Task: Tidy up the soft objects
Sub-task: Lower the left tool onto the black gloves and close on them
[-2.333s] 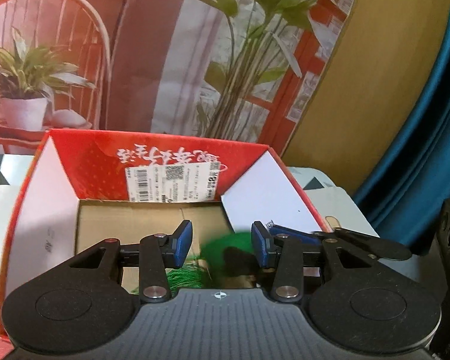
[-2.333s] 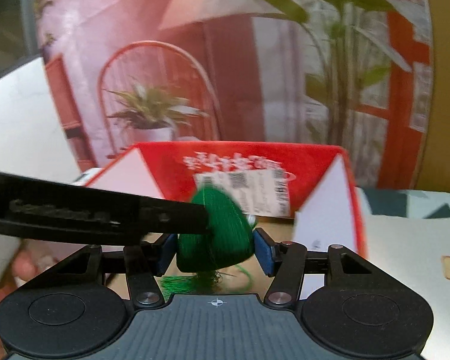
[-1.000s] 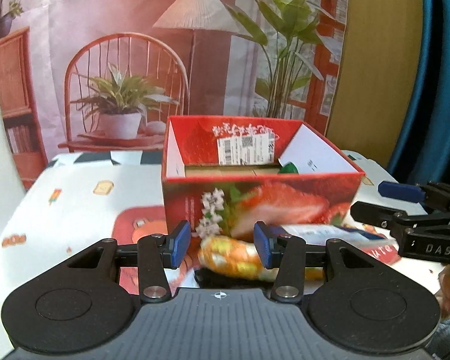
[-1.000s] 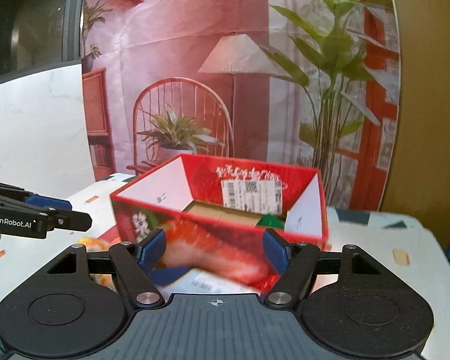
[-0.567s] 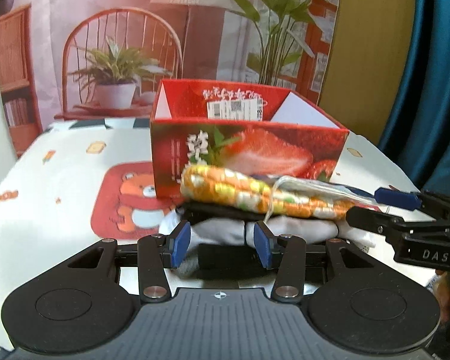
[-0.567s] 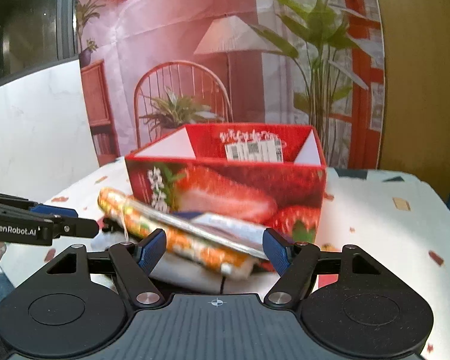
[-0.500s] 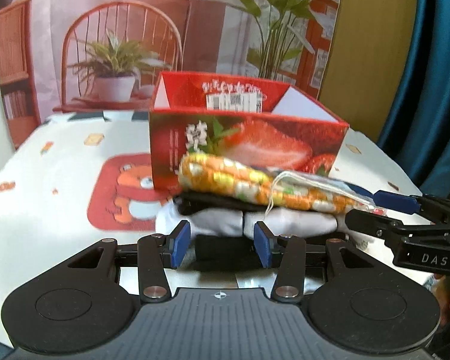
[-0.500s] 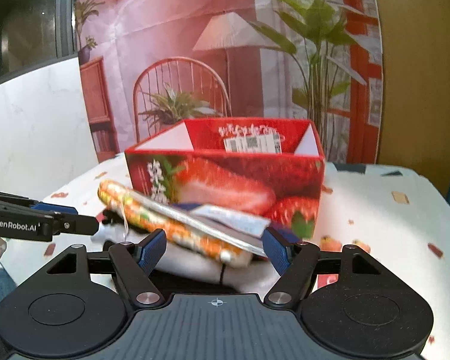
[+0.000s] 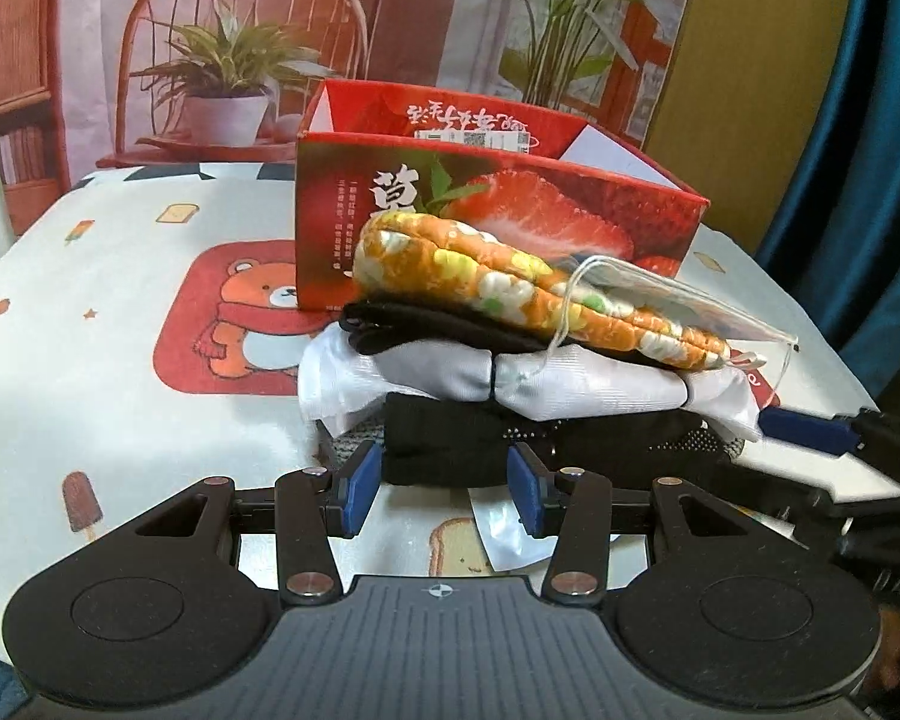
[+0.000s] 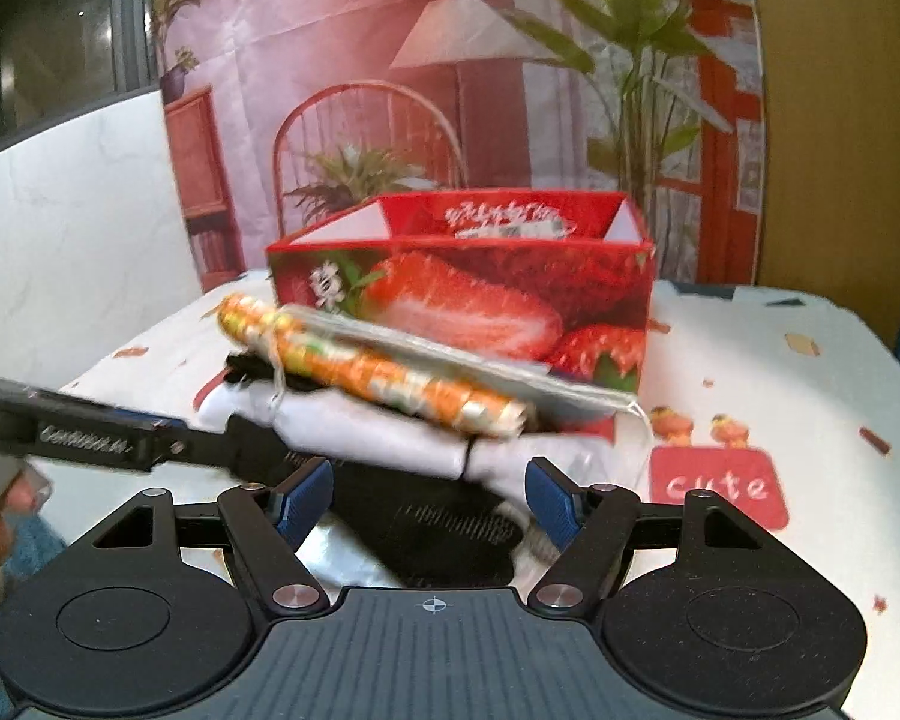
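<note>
- Left wrist view: left gripper was spread wide, right at the bottom black cloth of the stack.
- Right gripper gaped open too, facing the same pile in front of the strawberry box.

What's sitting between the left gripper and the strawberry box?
The stack of soft items, topped by an orange floral piece, lies between the left gripper and strawberry box, in the left wrist view.

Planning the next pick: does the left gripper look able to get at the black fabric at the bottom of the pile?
Probably yes: the left gripper is open, the black fabric right ahead, nothing between.
</note>
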### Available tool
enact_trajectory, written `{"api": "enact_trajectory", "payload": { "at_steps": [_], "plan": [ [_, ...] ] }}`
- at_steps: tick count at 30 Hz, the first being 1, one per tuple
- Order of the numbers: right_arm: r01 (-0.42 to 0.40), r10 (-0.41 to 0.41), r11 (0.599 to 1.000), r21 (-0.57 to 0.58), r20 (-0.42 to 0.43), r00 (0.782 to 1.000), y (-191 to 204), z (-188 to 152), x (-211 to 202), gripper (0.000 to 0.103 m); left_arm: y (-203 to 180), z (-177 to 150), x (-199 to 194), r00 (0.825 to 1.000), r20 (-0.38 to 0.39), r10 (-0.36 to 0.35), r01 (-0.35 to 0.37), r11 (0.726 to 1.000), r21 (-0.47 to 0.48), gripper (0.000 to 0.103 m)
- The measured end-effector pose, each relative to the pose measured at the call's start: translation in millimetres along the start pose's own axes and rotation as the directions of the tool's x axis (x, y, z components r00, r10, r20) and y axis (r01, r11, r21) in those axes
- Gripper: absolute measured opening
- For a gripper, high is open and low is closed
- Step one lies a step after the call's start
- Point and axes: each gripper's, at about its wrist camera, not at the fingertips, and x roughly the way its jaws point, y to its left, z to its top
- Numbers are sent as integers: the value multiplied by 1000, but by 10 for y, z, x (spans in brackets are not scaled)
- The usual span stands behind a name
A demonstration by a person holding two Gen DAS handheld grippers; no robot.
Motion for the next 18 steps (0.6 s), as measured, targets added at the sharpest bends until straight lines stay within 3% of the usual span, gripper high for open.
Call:
{"api": "enact_trajectory", "payload": {
  "at_steps": [4,11,18],
  "plan": [
    [-9,8,1000,-12,-30,1000,6,-50,87,68,-28,-47,50,1000,-4,-9,9,1000,18,49],
    [34,-26,996,85,-86,996,-183,-129,304,66,22,-108,171,999,-34,-29,29,1000,5,49],
    [80,-73,993,84,-80,994,-220,-177,477,61,86,-113,209,999,-11,-40,40,999,-27,49]
  ]
}}
